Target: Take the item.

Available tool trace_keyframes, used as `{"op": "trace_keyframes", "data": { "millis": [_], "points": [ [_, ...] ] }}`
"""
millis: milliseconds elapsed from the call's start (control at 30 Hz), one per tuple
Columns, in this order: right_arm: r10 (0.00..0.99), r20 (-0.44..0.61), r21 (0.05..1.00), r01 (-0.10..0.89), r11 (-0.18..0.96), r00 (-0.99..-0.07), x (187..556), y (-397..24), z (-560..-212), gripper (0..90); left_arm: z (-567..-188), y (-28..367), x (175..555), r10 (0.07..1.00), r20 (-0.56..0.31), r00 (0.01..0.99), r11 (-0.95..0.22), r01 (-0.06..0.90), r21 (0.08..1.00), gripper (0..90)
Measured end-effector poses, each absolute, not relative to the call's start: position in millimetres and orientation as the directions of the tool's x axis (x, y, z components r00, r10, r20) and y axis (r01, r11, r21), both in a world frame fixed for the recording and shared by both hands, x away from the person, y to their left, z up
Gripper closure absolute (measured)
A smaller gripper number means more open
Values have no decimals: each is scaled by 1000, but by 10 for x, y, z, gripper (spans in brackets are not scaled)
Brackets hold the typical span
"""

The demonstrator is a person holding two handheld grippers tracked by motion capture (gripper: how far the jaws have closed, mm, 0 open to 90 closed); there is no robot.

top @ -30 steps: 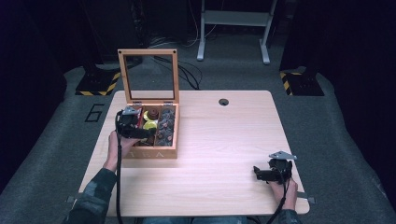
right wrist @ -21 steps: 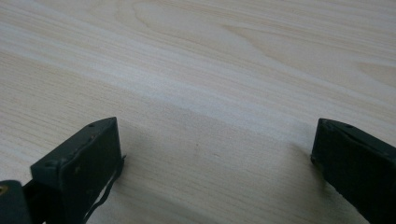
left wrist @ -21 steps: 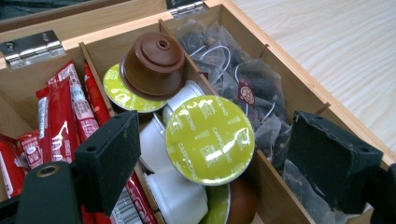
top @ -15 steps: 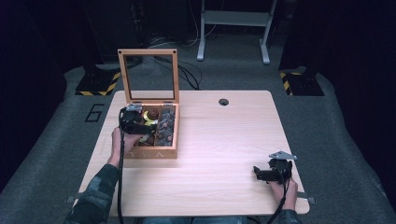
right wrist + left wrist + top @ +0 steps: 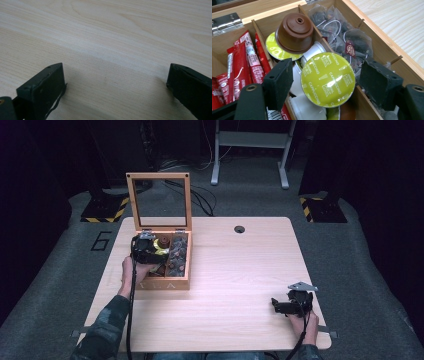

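Box, lid up, sits left-centre of high view w/ left gripper over it, jaws open either side of green capsule, gaps showing. Right gripper, lower right, jaws wide open over bare table.

Looks like a lab or recording studio, not anyone's home. A light wooden table with a cable hole sits alone on grey carpeted floor, with black-and-yellow hazard-striped bases at the dark edges, loose black cables, a white metal stand frame, and a big "6" marked on the floor.
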State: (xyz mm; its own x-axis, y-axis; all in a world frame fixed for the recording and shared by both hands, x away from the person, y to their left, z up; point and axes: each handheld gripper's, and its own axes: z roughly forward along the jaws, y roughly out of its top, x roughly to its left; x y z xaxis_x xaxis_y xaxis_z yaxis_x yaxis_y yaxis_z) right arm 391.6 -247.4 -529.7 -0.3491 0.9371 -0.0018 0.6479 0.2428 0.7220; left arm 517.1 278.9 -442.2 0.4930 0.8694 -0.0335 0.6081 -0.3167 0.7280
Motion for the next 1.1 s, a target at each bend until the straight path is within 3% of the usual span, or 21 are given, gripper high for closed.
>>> {"op": "trace_keyframes", "data": {
  "millis": [367, 1100],
  "points": [
    [934, -5, 721, 646, 250, -356, 3912, -2477, -5296, 21, -4444, 2742, 5186, 868, -7, 497, -348, 618, 705, 368],
    [937, 5, 723, 649, 237, -348, 3909, -2465, -5296, 22, -4351, 2768, 5114, 859, 7, 511, -354, 585, 730, 380]
  ]
}}
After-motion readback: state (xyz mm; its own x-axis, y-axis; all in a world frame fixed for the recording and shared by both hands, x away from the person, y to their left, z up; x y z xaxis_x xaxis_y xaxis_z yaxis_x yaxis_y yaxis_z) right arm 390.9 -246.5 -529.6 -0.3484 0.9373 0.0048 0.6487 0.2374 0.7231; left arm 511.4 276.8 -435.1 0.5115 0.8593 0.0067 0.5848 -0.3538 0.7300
